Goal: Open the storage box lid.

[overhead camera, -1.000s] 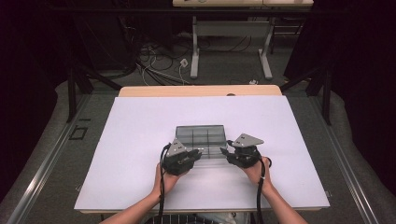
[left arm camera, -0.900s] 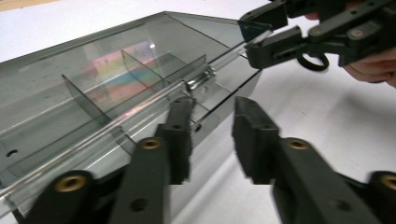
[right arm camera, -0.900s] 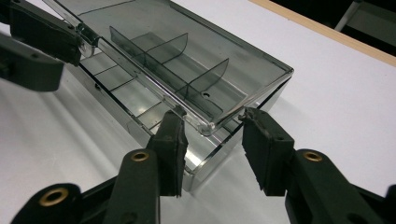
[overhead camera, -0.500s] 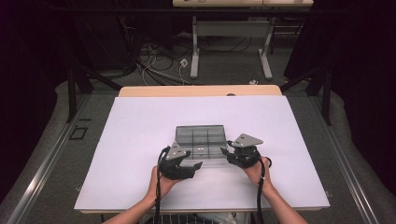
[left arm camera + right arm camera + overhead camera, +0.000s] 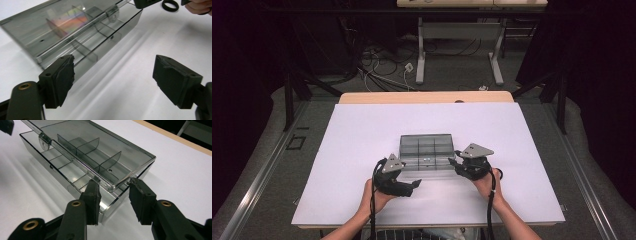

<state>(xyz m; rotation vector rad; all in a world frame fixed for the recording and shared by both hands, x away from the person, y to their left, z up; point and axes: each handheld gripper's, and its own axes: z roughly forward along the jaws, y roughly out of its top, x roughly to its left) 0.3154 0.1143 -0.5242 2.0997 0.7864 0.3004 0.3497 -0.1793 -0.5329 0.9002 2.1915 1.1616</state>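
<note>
Left gripper [image 5: 411, 186]: on the white table [image 5: 362, 130] just off the near-left corner of the box; jaws have just been opening, now spread wide with nothing between them.

Clear smoky compartment box [image 5: 427, 152]: centre of the table, lid partly raised, dividers visible inside.

Right gripper [image 5: 458, 165]: at the box's near-right corner, jaws on either side of the lid's corner; whether they pinch it cannot be told.

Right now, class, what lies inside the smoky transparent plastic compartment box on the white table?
Inside the smoky transparent plastic compartment box, only thin plastic dividers show; the compartments visible through the partly raised lid look empty. Glare and tint hide the far corners.
</note>
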